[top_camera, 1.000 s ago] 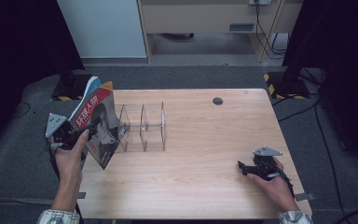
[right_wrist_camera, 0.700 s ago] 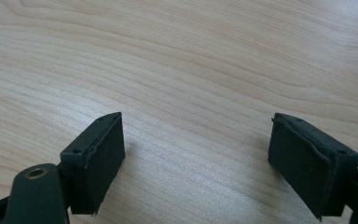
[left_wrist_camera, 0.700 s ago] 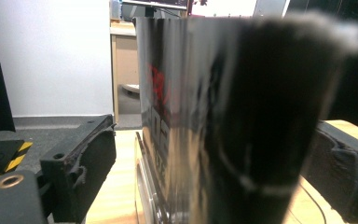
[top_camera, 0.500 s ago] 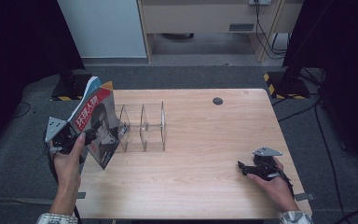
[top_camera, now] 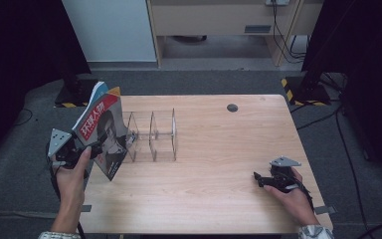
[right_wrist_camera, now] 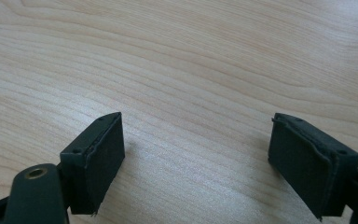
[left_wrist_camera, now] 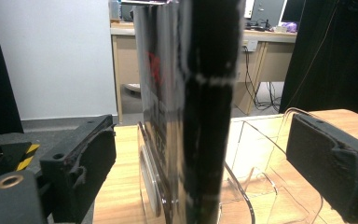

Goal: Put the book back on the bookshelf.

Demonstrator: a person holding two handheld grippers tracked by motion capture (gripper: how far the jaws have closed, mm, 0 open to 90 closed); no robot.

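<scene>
Nothing moved: one magazine (top_camera: 102, 134), two claws.

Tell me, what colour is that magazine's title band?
Red with white lettering on the magazine, clearest in the high view.

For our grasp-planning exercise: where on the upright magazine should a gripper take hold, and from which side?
Probably the magazine's near edge, from the left gripper's side: it stands on edge beside the clear rack, thin enough for open jaws to straddle.
</scene>
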